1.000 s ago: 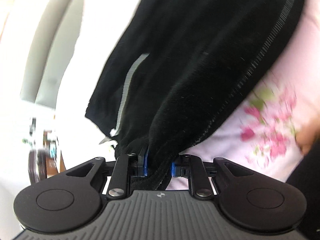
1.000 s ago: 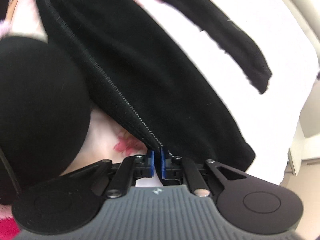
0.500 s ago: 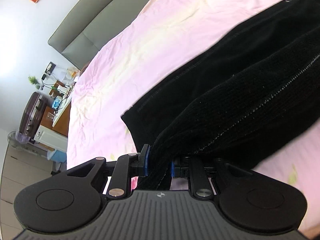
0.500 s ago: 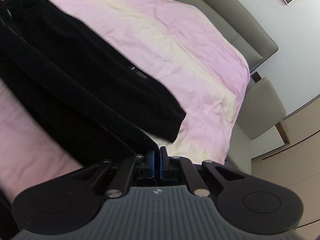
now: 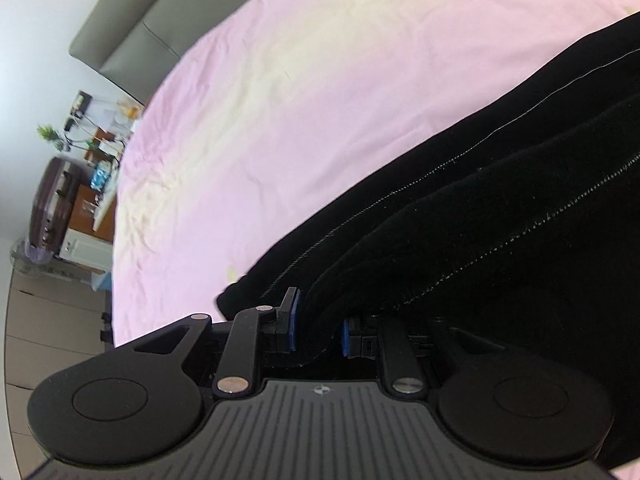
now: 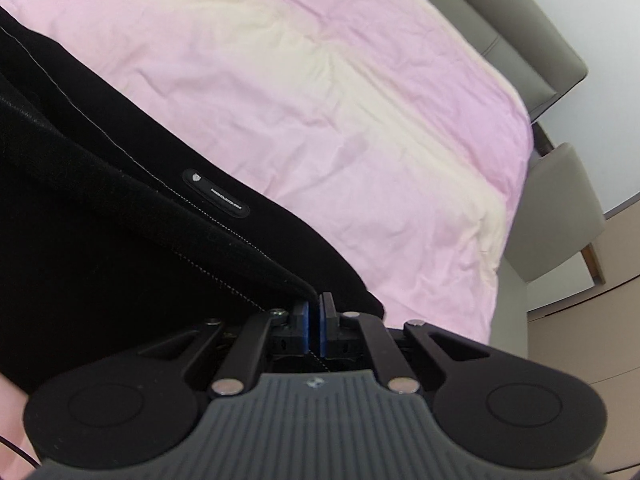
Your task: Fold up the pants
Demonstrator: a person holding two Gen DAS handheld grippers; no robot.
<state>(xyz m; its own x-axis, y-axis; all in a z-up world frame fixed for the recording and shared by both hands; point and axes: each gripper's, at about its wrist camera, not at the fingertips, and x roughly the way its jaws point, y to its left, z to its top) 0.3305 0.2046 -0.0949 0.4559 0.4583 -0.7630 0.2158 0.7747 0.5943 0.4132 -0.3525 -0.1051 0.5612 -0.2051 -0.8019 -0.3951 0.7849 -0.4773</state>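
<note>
The black pants (image 5: 500,216) stretch from my left gripper (image 5: 318,330) up to the right across the pink bed sheet (image 5: 312,92). A thick bunch of black fabric fills the gap between the blue pads, so the left gripper is shut on it. In the right wrist view the pants (image 6: 120,232) run up to the left, showing a stitched seam and a small black label (image 6: 216,194). My right gripper (image 6: 314,330) is shut on a thin edge of the fabric, its blue pads almost touching.
A grey padded headboard (image 5: 132,28) stands behind the bed. A cluttered bedside table (image 5: 96,148) and a dark suitcase (image 5: 52,204) sit at the left. At the right of the bed stands a grey upholstered seat (image 6: 560,216) on a tan floor.
Both views swung from close-up hanging pants against a person's floral clothing to the bed. The pants now lie lower and spread across the sheet, and both grips have stayed closed.
</note>
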